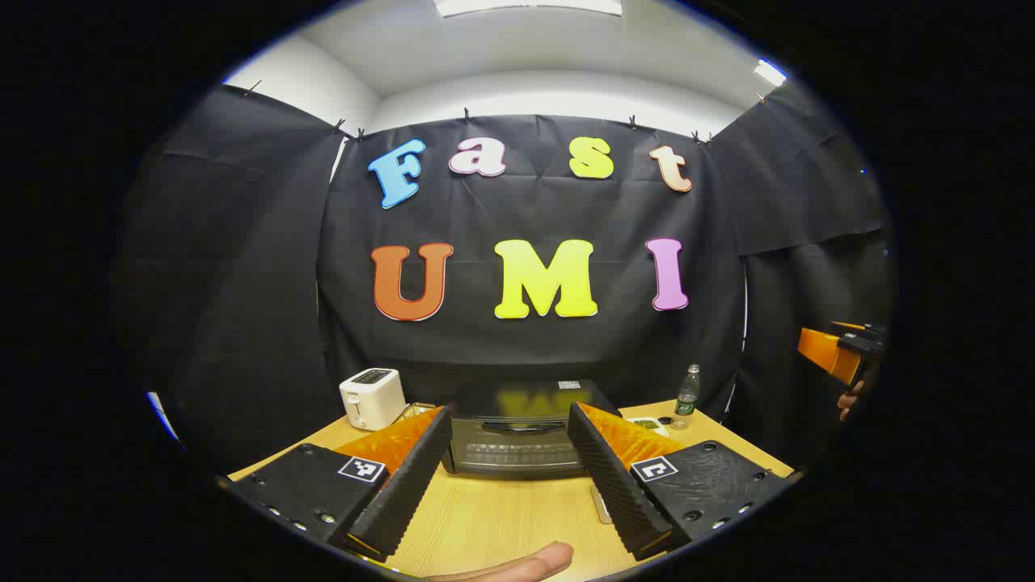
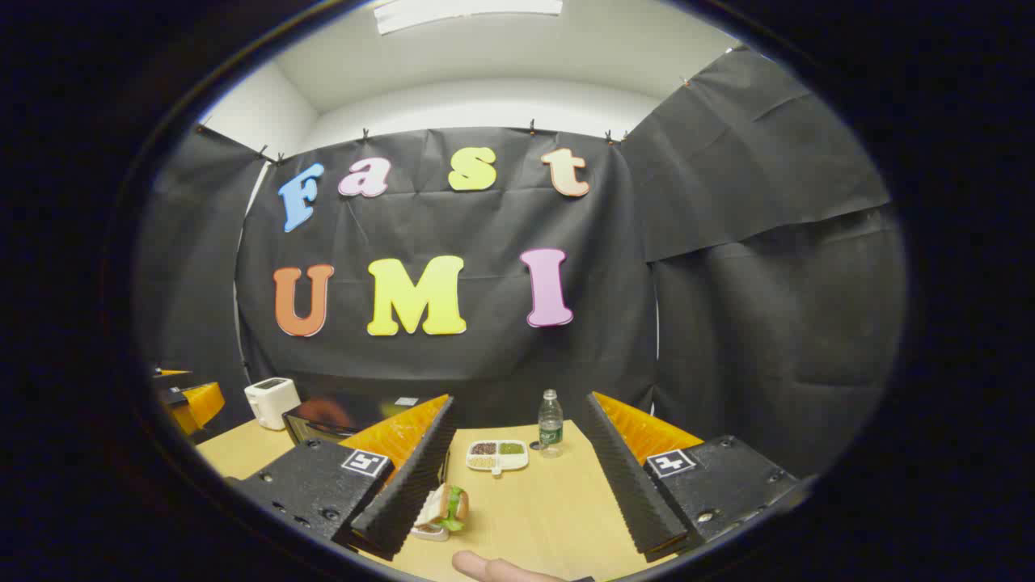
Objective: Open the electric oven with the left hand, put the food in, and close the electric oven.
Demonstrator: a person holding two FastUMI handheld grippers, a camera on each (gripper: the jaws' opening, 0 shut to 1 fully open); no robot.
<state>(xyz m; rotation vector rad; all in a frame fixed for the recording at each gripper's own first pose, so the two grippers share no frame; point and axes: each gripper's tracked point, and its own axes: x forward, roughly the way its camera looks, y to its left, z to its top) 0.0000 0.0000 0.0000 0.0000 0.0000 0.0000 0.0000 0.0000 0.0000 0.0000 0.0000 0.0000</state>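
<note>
The black electric oven stands on the wooden table with its door shut, straight ahead of my left gripper, which is open and holds nothing. The oven sits at the left in the right gripper view, partly behind a finger. The food, a sandwich with green leaves on a small white plate, lies on the table beside the left finger of my right gripper. That gripper is open and apart from the sandwich. The right gripper hangs in the air far right in the left gripper view.
A white toaster stands left of the oven. A water bottle and a white divided dish of grains sit at the table's back right. Black cloth walls close the booth. A person's thumb shows at the bottom edge.
</note>
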